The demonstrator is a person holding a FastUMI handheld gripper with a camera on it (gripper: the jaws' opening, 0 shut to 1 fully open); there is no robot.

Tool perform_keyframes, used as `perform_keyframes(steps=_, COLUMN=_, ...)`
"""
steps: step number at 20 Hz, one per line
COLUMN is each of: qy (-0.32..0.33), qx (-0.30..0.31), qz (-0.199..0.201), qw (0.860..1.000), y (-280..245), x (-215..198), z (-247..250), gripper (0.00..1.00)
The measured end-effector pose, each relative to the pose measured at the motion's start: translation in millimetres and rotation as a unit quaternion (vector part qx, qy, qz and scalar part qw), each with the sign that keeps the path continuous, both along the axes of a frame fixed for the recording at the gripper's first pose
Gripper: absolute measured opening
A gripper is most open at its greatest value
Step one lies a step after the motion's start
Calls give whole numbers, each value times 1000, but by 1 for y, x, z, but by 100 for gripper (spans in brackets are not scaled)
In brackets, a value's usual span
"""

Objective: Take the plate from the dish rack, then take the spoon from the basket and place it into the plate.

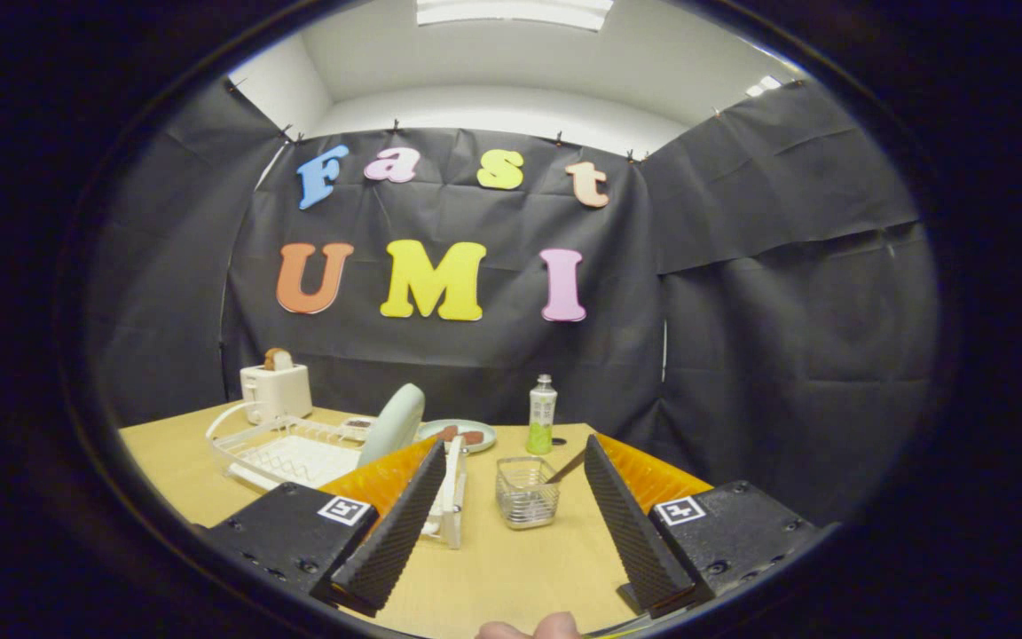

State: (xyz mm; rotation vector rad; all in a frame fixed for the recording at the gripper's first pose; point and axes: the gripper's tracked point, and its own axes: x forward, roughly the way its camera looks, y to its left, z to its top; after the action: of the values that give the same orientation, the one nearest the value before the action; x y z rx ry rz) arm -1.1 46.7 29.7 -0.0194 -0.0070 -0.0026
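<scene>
Gripper (pixel 511 524) fingers spread wide above the wooden table (pixel 502 568), nothing between them. Just ahead, a wire basket (pixel 527 493) with the spoon (pixel 567 467) leaning out. Left of it the white dish rack (pixel 298 453) holds the pale green plate (pixel 393 424) on edge; toaster (pixel 275 390) beyond.

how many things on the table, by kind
plates: 2, one upright in the rack, one flat with food
dish rack: 1
toaster: 1
bottle: 1
wire basket: 1
spoon: 1
total: 7
gripper open, ahead of nothing held
</scene>
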Motion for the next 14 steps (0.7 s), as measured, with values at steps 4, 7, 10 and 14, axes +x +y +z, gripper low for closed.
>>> perform_keyframes(steps=4, qy=27, qx=5, qz=38, qw=999, y=49, x=39, z=-5, gripper=100)
perform_keyframes(steps=7, qy=65, qx=22, qz=58, qw=996, y=81, x=81, z=-15, gripper=100)
perform_keyframes(steps=10, qy=92, qx=31, qz=56, qw=994, y=98, x=117, z=-18, gripper=100)
perform_keyframes(steps=14, qy=132, qx=33, qz=63, qw=989, y=119, x=158, z=-28, gripper=100)
